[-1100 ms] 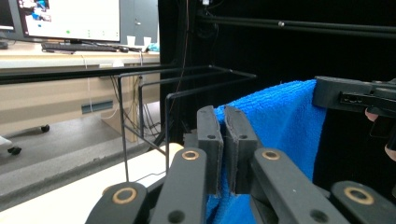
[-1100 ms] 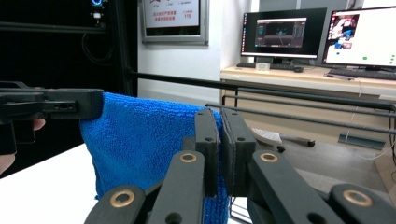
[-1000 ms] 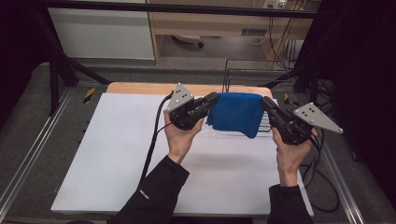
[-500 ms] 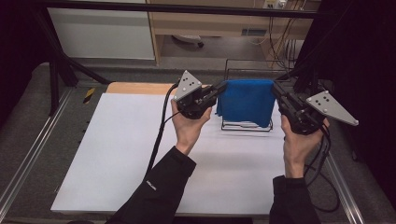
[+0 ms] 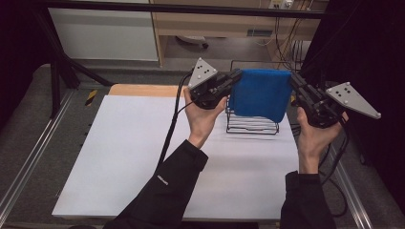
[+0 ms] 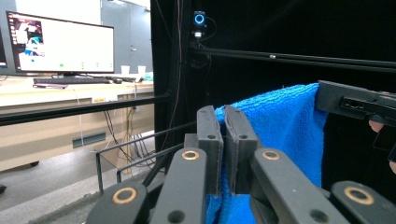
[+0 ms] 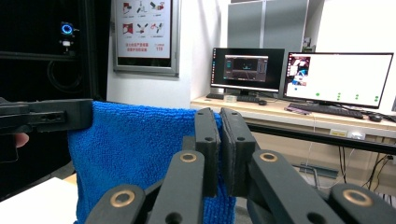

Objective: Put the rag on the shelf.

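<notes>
**K:** Left gripper (image 5: 237, 76) clamped on the left top corner of the blue towel (image 5: 260, 93). Right gripper (image 5: 292, 78) same, right top corner. Left gripper view confirms it: pads (image 6: 209, 133) pressed together with terry pinched between them.

**M:** Where's the towel now?

**K:** In the air, stretched between the two, top edge roughly level, rest hanging flat. It hangs over the black wire rack (image 5: 252, 125) at the far right of the white table (image 5: 124, 157), and covers the rack's upper part from the high camera.

**M:** Change vs a second ago?

**K:** Both hands have come up and moved toward the far edge. Back then the towel hung low, bunched over the table in front of the rack. Now it's spread wider and sits higher, in line with the rack. Grip unchanged on both sides.

**M:** Anything in the way?

**K:** Rack directly under the hanging edge; can't tell if the cloth touches the wires. Left gripper's cable (image 5: 168, 136) trails across the table beside the left forearm. Wooden strip (image 5: 143, 89) along the far edge, black frame bars beyond. Monitors (image 7: 338, 77) on a desk in the background.
</notes>
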Demonstrator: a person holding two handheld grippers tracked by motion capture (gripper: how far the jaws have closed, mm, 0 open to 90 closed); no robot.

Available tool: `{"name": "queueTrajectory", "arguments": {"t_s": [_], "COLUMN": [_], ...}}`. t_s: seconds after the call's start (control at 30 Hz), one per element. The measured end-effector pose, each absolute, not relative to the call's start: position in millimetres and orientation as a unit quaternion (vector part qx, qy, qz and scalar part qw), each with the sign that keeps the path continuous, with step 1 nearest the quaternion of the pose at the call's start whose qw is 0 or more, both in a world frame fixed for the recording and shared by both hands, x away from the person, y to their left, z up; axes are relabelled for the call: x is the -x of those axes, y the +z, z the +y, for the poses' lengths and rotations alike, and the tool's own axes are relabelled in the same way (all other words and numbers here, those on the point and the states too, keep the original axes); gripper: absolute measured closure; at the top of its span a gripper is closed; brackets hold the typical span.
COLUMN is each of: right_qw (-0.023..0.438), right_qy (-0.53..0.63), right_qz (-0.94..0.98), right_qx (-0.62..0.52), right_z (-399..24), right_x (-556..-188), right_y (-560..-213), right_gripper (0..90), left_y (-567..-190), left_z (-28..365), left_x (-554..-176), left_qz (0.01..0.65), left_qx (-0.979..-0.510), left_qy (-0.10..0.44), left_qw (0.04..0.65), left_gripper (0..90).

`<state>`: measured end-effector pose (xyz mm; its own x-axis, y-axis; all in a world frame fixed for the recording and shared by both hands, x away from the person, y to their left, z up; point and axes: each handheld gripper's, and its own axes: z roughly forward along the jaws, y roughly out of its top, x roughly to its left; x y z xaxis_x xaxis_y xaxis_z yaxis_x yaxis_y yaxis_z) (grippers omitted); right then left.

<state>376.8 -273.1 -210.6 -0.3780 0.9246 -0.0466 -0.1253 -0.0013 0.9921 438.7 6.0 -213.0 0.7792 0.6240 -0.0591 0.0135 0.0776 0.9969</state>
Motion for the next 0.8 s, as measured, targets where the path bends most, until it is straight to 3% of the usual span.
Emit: {"name": "queueTrajectory", "arguments": {"t_s": [0.8], "right_qw": [0.447], "right_qy": [0.615], "right_qz": [0.538], "right_qx": [-0.364], "right_z": [-293.9], "right_x": [-407.4], "right_y": [-173.0], "right_gripper": [86.8], "left_y": [-174.6], "left_z": [-21.8], "left_x": [-468.8], "left_qz": [0.247], "left_qx": [-0.629], "left_qy": [0.235], "left_qw": [0.698], "left_gripper": [85.9]}}
